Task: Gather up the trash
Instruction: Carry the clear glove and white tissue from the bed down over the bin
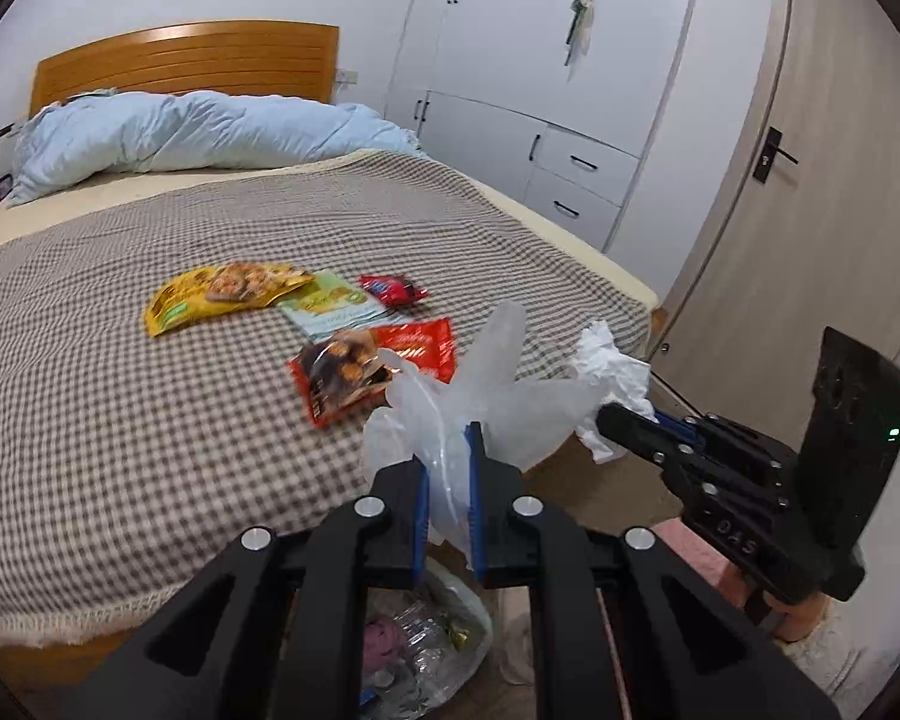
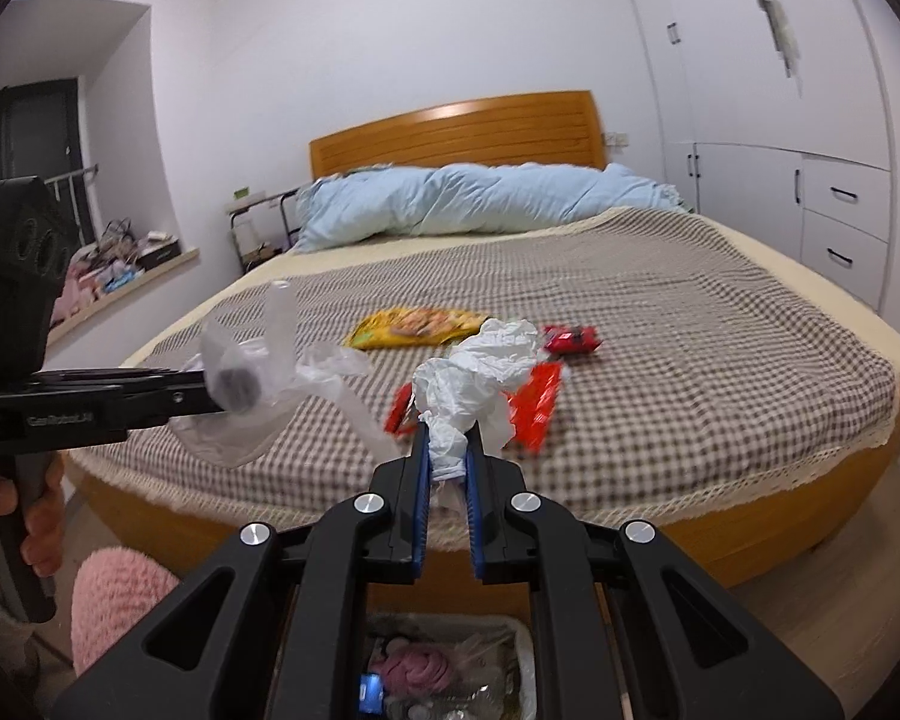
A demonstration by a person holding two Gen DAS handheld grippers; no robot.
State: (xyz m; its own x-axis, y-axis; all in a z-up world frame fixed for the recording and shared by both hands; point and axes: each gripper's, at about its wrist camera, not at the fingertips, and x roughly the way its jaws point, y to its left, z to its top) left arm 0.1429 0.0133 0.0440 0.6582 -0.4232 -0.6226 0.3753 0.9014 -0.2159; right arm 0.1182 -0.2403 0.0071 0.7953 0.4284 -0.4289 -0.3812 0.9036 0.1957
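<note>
In the left wrist view we see our left gripper [image 1: 450, 456] at the bottom centre, its blue pads nearly pressed together and pinching a clear plastic glove [image 1: 486, 384] that stands up above the fingertips. Our right gripper [image 1: 615, 417] reaches in from the right of that frame and is clamped on a crumpled white tissue [image 1: 606, 372]. The right wrist view shows the same tissue bunched between narrow jaws at centre, with the left gripper and its glove at the left edge, held by a hand [image 2: 36, 516] in the lower left.

Both grippers hang just in front of the foot of a bed [image 1: 120, 480] covered with a brown-and-white checked blanket [image 1: 270, 228]. A pale blue duvet [image 1: 198, 132] is heaped before the wooden headboard [image 1: 186, 57] in the upper left. White wardrobes [image 1: 510, 60] fill the upper middle, and a wood-grain door [image 1: 810, 210] stands at the right.

On the blanket, mid-frame, lie a yellow snack bag [image 1: 222, 294], a green-and-white packet [image 1: 330, 306], a small red wrapper [image 1: 393, 289] and a red-orange snack bag [image 1: 360, 372], the last partly hidden by the glove. At the bottom of both frames, below the fingers, sits a bin lined with a clear bag [image 1: 426, 648] holding rubbish. A pink fuzzy slipper [image 2: 114, 600] shows at lower left in the right wrist view.
</note>
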